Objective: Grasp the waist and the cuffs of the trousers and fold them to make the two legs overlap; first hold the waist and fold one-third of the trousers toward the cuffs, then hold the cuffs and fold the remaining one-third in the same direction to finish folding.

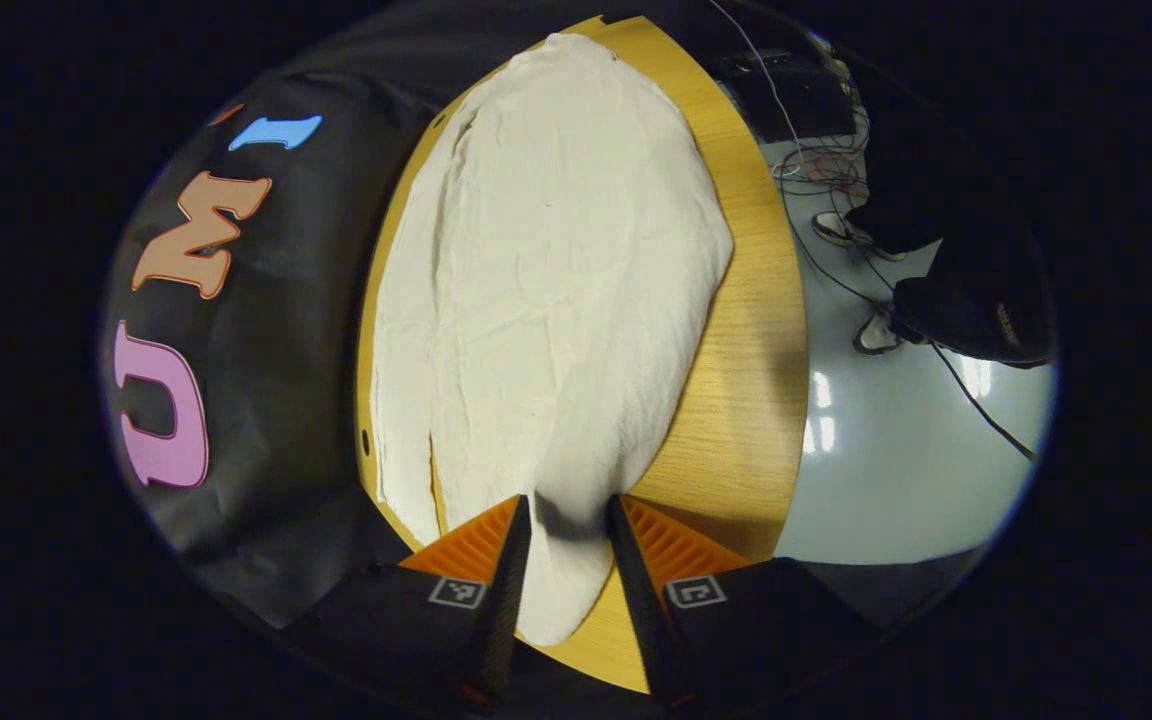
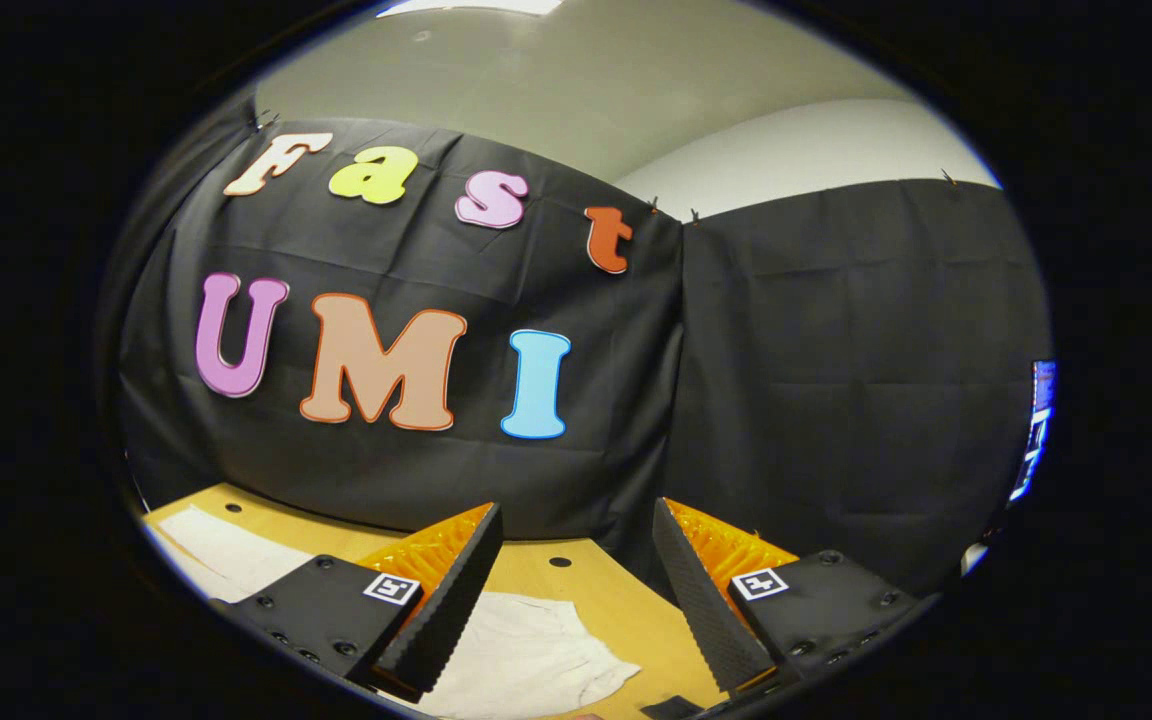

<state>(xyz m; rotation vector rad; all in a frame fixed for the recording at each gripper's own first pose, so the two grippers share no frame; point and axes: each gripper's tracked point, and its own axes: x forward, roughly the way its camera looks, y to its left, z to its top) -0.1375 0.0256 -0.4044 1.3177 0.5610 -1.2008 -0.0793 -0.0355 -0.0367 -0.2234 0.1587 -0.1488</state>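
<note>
Cream-white trousers lie stretched lengthwise on a wooden table, running away from my left gripper. My left gripper stands over their near end, its fingers part-way apart with the cloth lying in the gap between them. I cannot tell whether the fingers touch the cloth. My right gripper is open with nothing between its fingers, held above the table and pointed at the booth's black wall. Below it a corner of the trousers shows on the table, with another strip of the white cloth at the left.
The table's right edge drops to a shiny pale floor with cables and a person's shoes. A dark bulky shape hangs over the floor. The black wall runs close along the table's left side.
</note>
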